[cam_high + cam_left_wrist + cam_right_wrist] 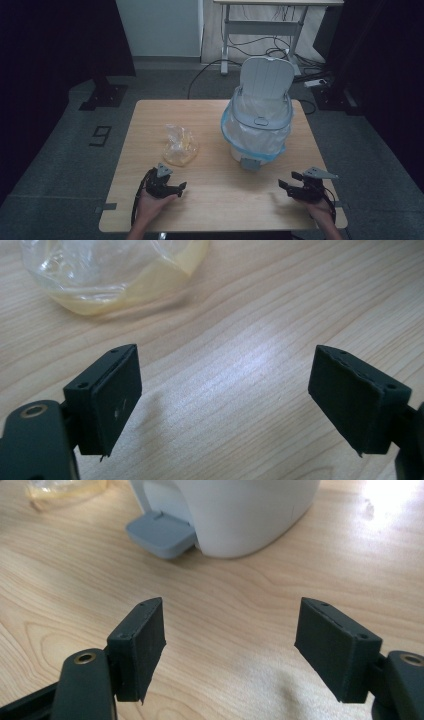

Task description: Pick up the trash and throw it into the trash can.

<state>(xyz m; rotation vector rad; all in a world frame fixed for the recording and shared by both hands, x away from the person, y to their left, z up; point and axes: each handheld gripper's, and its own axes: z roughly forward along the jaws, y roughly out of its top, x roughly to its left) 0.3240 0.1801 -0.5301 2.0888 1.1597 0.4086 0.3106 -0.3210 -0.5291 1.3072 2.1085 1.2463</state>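
**Slack bag, light bin: where the pickup may slip**

At the lower left of the high view, the left gripper [170,189] rests on the table [215,200] with its jaws wide apart and nothing between them. Just above it in the frame, left of centre, lies the plastic bag [180,146], clear, crumpled and yellowish at the bottom; in the left gripper view it sits at the upper left [112,275], near the jaws but apart from them. The bag looks soft and slippery, so a shallow pinch could catch only a fold of film, and the load might sag or slide out on the way up.

Right of centre stands the bin [257,132], lid upright, its liner folded over the rim. The liner hangs loose, so a dropped bag could snag on the edge rather than fall inside. The bin looks light and could tip if knocked.

At the lower right, the right gripper [292,186] also rests with jaws wide and empty, the pedal [161,534] well ahead of it; a careless sweep could nudge the bin.
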